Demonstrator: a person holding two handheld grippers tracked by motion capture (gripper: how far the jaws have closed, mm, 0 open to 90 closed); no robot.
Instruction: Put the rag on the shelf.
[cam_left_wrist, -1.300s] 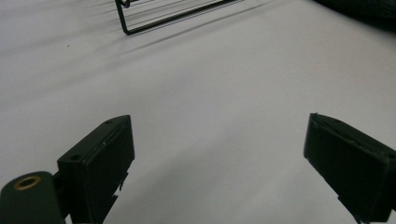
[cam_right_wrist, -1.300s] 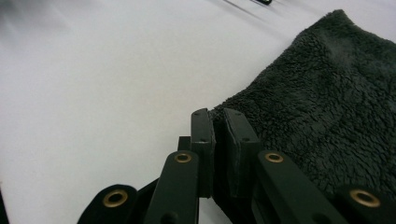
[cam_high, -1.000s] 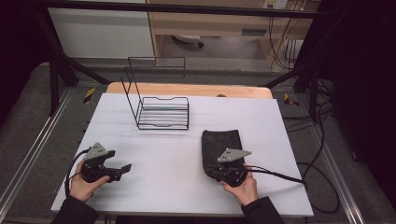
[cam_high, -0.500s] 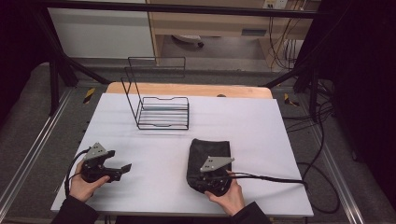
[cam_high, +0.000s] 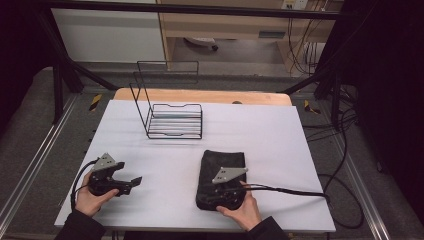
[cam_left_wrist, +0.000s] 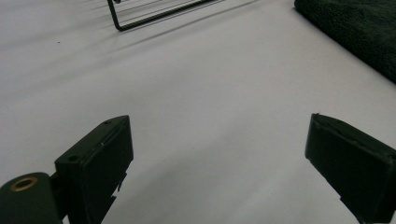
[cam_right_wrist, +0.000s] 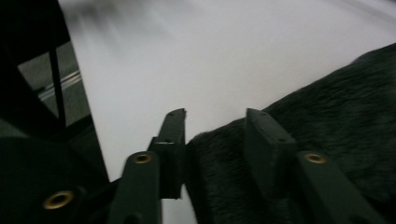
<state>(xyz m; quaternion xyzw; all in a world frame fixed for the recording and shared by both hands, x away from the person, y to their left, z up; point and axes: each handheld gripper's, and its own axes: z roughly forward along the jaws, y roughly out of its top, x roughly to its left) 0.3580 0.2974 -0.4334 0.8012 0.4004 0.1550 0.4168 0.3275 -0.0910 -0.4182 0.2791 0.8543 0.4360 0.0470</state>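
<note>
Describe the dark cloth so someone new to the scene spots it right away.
On the white table, look toward the near edge on the right, in front of the black wire rack. The cloth lies flat there as a dark, fuzzy, folded rectangle, its near end under the right gripper, whose jaws straddle its edge. It is the one soft thing on the table; the rack is bare wire.
</note>
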